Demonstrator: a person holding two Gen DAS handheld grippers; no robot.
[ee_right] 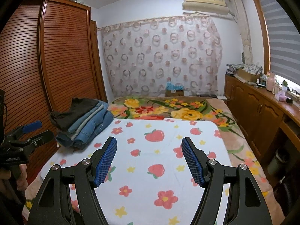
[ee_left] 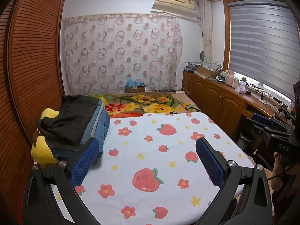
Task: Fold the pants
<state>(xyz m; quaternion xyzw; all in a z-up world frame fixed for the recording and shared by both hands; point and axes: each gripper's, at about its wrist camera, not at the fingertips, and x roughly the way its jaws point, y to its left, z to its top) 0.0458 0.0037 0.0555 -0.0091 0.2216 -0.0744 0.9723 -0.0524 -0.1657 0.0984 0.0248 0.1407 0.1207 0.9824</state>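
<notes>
Pants stacked near sheet's left edge.

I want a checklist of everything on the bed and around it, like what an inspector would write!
Surface: strawberry sheet spread flat over a floral blanket on the bed.
Job's things: stack of folded pants, mostly denim with a dark pair on top, at the sheet's left edge.
Clutter: yellow plush beside the stack; cardboard box at the bed's far end; bottles and boxes on the counter.
Grippers: left gripper open, nothing between its jaws; right gripper open, also empty; both above the sheet.
Cables: some wires on the counter by the window.
Surroundings: louvred wardrobe, curtain, air conditioner, window blind.
</notes>
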